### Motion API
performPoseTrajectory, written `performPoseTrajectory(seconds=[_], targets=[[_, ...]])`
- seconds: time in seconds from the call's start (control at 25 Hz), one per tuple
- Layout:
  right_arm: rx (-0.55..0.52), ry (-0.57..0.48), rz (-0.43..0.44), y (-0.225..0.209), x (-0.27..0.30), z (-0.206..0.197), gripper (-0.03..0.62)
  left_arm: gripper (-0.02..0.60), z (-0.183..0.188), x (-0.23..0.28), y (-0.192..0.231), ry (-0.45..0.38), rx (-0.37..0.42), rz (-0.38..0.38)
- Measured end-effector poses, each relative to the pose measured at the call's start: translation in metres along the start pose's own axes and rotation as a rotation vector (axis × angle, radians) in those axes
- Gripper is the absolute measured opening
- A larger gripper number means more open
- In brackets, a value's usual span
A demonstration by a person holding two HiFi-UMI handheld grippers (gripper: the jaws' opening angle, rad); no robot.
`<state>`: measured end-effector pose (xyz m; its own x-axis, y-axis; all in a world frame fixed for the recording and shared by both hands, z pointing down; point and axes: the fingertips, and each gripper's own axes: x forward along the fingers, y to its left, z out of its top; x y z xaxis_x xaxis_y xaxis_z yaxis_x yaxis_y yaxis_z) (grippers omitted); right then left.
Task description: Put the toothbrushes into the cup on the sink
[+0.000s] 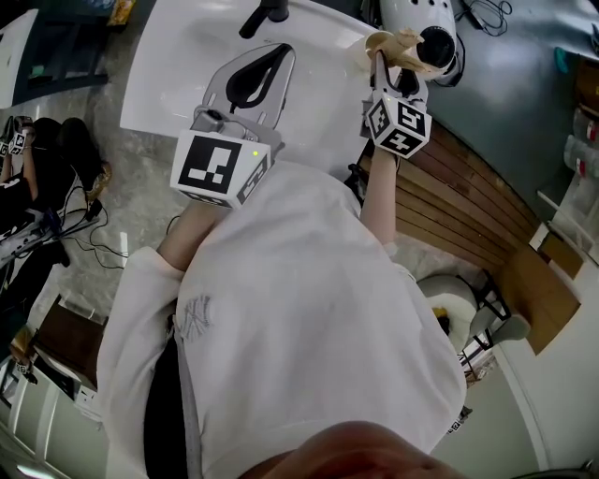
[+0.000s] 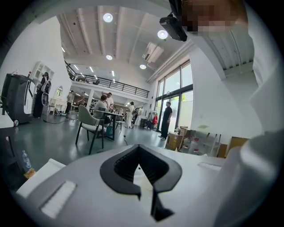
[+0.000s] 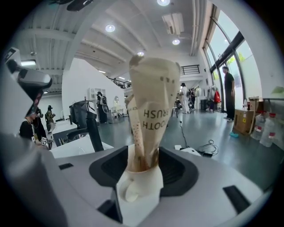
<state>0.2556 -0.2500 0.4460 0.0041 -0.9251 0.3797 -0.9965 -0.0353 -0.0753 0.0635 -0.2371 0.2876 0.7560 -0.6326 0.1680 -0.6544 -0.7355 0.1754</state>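
The room is a tall hall with white walls [image 2: 213, 102], a ceiling [image 2: 128, 40] carrying round recessed lights [image 2: 108, 17], full-height windows [image 2: 175, 97], a mezzanine railing [image 2: 111, 83], a glossy grey-green floor [image 2: 49, 139], and a pale chair [image 2: 88, 124] beside a table [image 2: 113, 114].

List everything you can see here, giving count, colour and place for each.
sink: one, white, in front of the person
tap: one, black, at the sink's far edge
cup: one, white, between the jaws of the right gripper
toothbrush packets: two, it seems; beige, standing in the cup
slatted wooden panel: one, brown, right of the person
shirt: one, white, on the person
left gripper: one, grey, empty, over the sink
right gripper: one, grey, jaws apart beside the cup
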Motion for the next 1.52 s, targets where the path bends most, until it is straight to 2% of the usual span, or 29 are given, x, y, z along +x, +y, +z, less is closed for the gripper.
performPoseTrajectory(seconds=[0.28, 0.88, 1.24, 1.52], targets=[[0.001, 0.002, -0.011, -0.001, -0.007, 0.001, 0.186, -0.015, 0.007, -0.003, -0.008, -0.021, 0.009, -0.017], [0.022, -0.062, -0.027, 0.01, -0.04, 0.016, 0.181, -0.015, 0.015, -0.015, -0.026, -0.053, 0.037, -0.069], [0.036, -0.117, -0.049, 0.013, -0.078, 0.045, 0.071, -0.015, 0.015, -0.031, -0.038, -0.057, 0.047, -0.101], [0.006, -0.227, -0.046, 0.028, -0.109, 0.099, 0.021, -0.015, 0.014, -0.048, -0.023, -0.06, 0.031, -0.101]])
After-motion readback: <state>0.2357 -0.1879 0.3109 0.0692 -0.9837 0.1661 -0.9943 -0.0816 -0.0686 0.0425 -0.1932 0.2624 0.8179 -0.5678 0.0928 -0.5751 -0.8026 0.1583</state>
